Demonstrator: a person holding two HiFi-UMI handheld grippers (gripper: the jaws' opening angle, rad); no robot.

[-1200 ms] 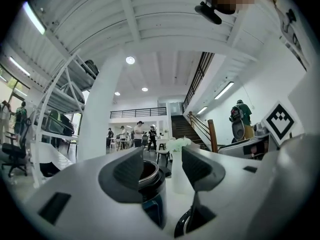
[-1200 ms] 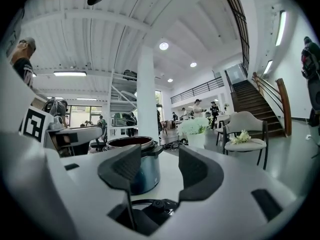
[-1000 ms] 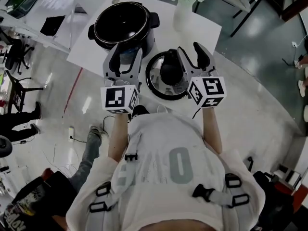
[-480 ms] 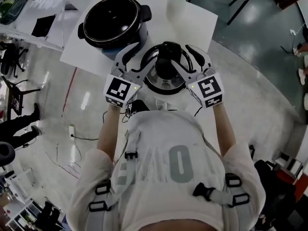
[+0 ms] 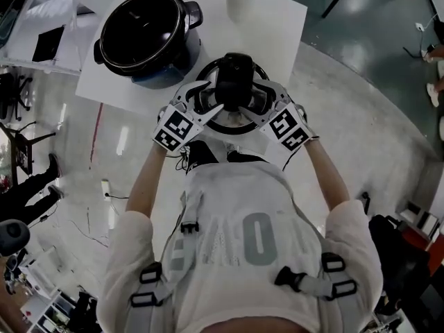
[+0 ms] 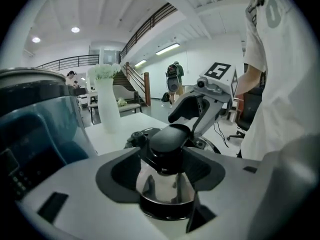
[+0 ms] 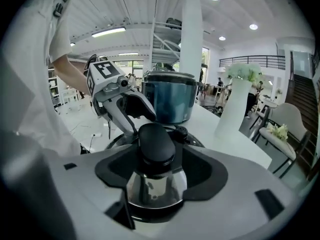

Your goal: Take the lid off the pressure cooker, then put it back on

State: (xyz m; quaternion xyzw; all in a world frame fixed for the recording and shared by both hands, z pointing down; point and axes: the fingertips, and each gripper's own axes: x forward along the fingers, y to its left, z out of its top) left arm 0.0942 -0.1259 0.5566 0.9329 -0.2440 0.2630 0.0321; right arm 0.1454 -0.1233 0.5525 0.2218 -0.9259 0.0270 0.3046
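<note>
Currently the lid [image 5: 239, 121], a round polished-metal disc with a dark rim and a tall black handle [image 5: 234, 80] at its centre, lies handle-up on the white table [image 5: 281, 26], just beside the open cooker [image 5: 142, 37]. The left gripper [image 5: 208, 97] and right gripper [image 5: 259, 101] both stand open astride the handle from opposite sides. The right jaws have just been opening.

Pot [image 5: 142, 37] beside lid [image 5: 234, 82] — vase [image 5: 243, 2] behind

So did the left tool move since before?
Yes. Against the lid, the left tool has come in from beyond its left rim to the black handle in the middle, which now sits between its jaws.
</note>
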